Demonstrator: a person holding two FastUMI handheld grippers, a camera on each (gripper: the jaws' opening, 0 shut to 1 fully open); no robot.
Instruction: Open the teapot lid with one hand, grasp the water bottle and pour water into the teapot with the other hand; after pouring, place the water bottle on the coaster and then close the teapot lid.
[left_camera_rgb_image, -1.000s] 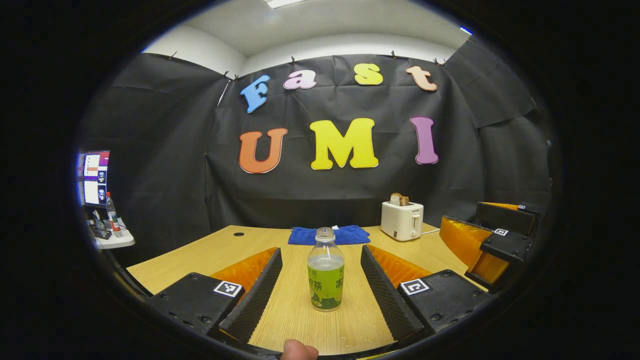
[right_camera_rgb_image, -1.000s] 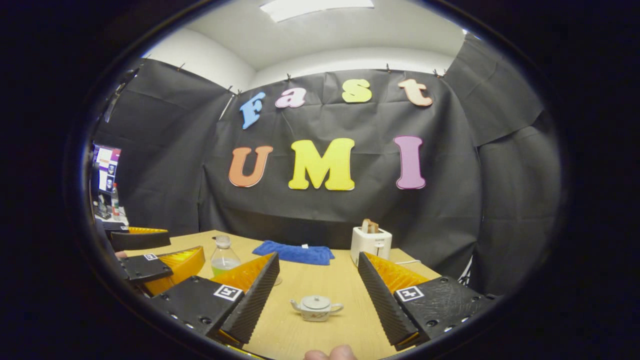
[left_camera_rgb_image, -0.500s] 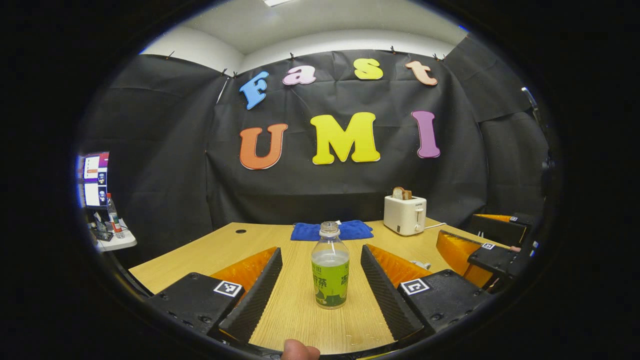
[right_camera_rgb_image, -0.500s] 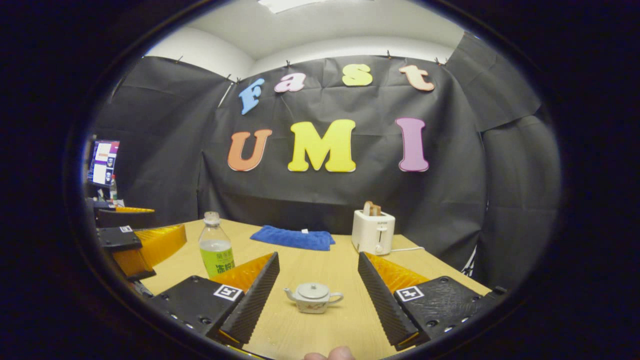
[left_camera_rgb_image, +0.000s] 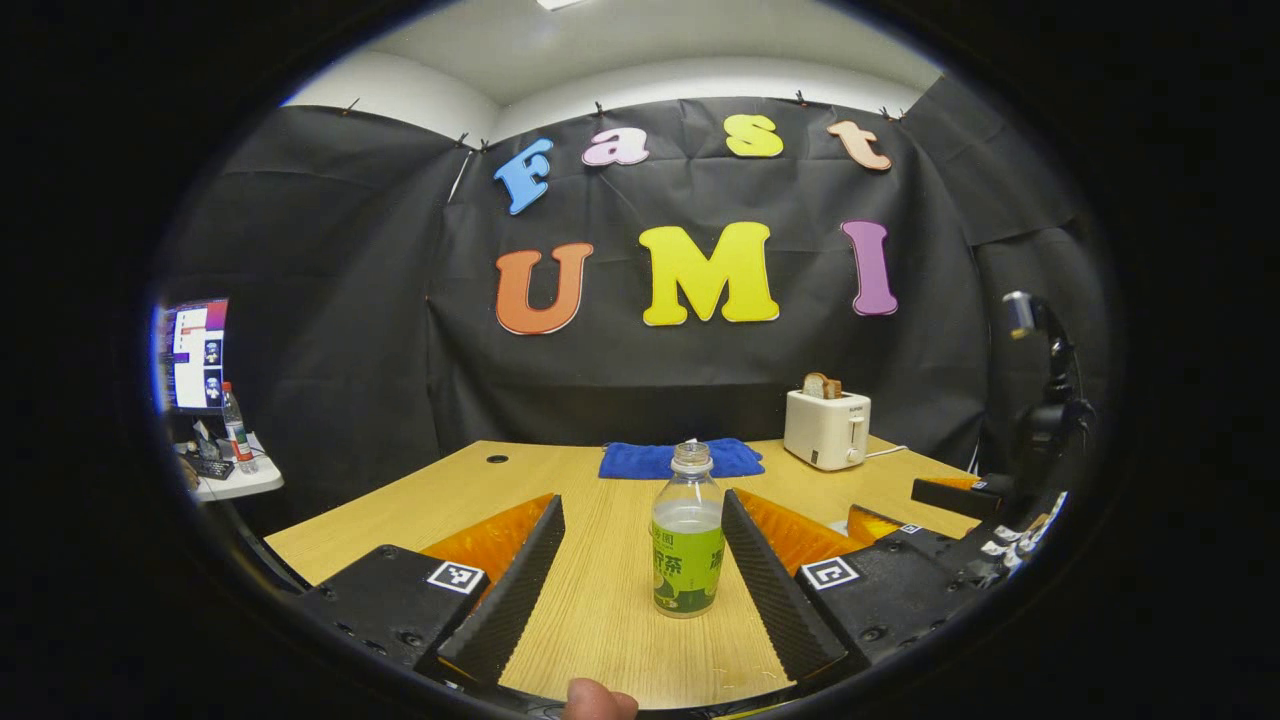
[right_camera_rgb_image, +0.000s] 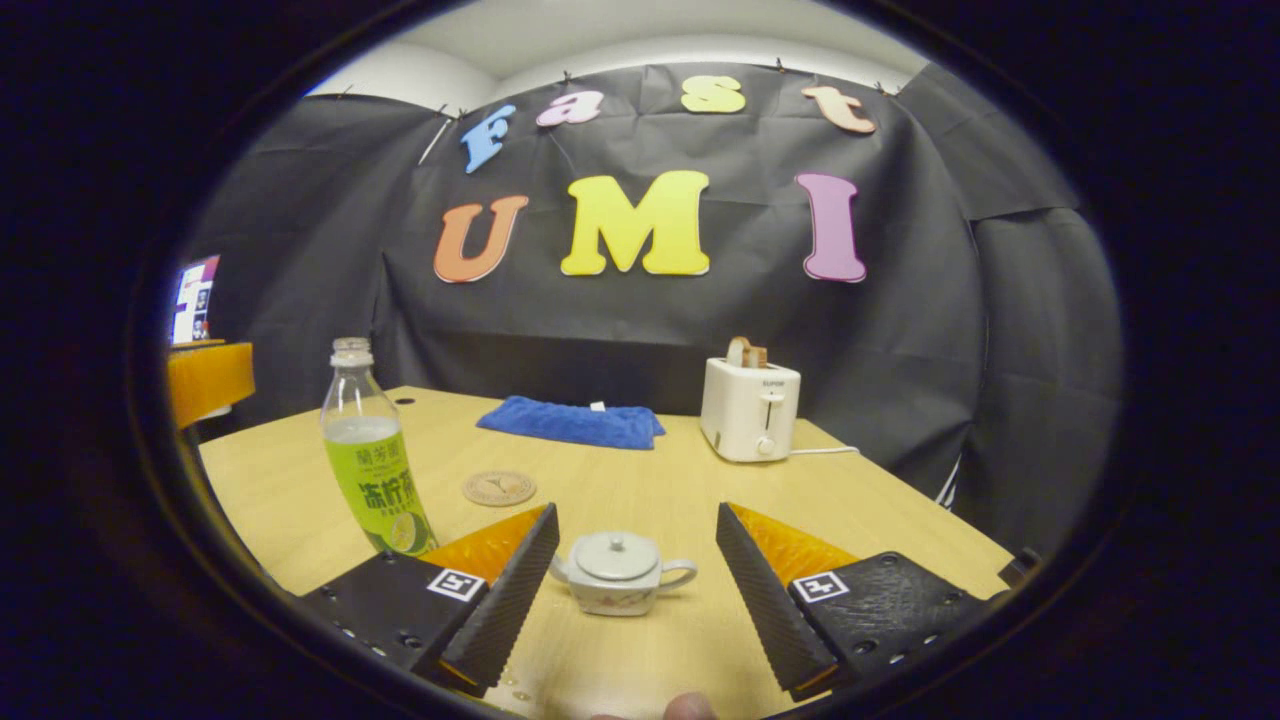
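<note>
I'm holding the left gripper spread wide, low over the table; the bottle is standing upright between its fingers, closer to the right one, nothing touching it. Bottle has no cap on and is part full. I'm keeping the right gripper spread wide too, with the teapot sitting between its fingers, lid on, spout pointing left and handle right, no contact. In the right gripper view the bottle is standing left of the teapot, and the round coaster is lying flat behind the teapot, slightly left, well apart from it and bare. Farther behind the teapot a folded blue cloth is lying near the table's back edge. Right of the cloth, behind the teapot, a white toaster is standing with bread sticking out of its slot.
</note>
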